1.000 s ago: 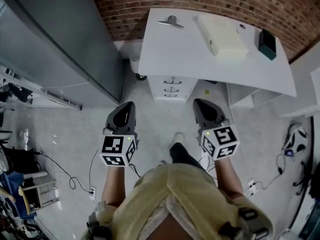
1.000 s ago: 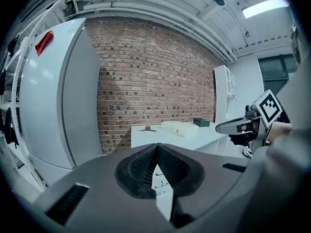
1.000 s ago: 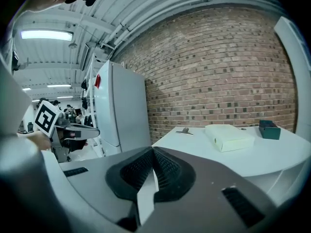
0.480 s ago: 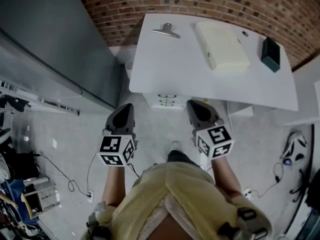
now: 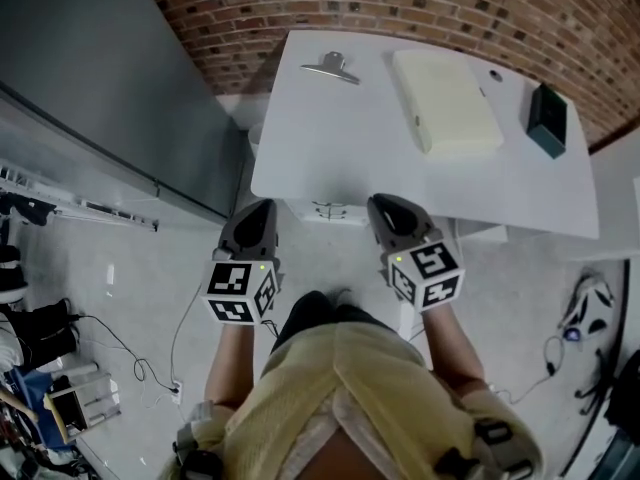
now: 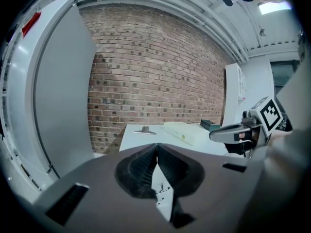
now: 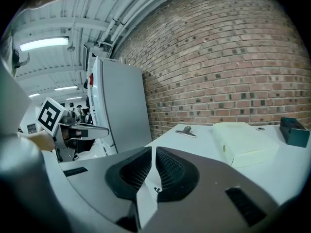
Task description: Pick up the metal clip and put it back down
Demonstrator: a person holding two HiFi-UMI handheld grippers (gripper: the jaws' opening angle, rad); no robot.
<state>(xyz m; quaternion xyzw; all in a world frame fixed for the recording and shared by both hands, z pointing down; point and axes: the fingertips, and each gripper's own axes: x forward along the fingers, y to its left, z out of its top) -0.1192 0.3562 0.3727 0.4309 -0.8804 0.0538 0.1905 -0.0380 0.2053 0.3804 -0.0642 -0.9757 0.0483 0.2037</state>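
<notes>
I judge this the approach step: my left gripper [image 5: 257, 211] and right gripper [image 5: 384, 205] are both clenched empty at the white desk's [image 5: 340, 148] near edge, so next 1 must reach the metal clip [image 5: 330, 66] at its far-left corner and open.

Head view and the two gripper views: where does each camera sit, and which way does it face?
Head view: on the person's head, looking steeply down at the table; shows the torso and the left tool and right tool, both shut.
Left gripper view: on the left tool, looking along its jaws toward the table and wall; right tool at its right edge.
Right gripper view: on the right tool, facing likewise; left tool at its left edge.
Shared: all three see the clip and box.
</notes>
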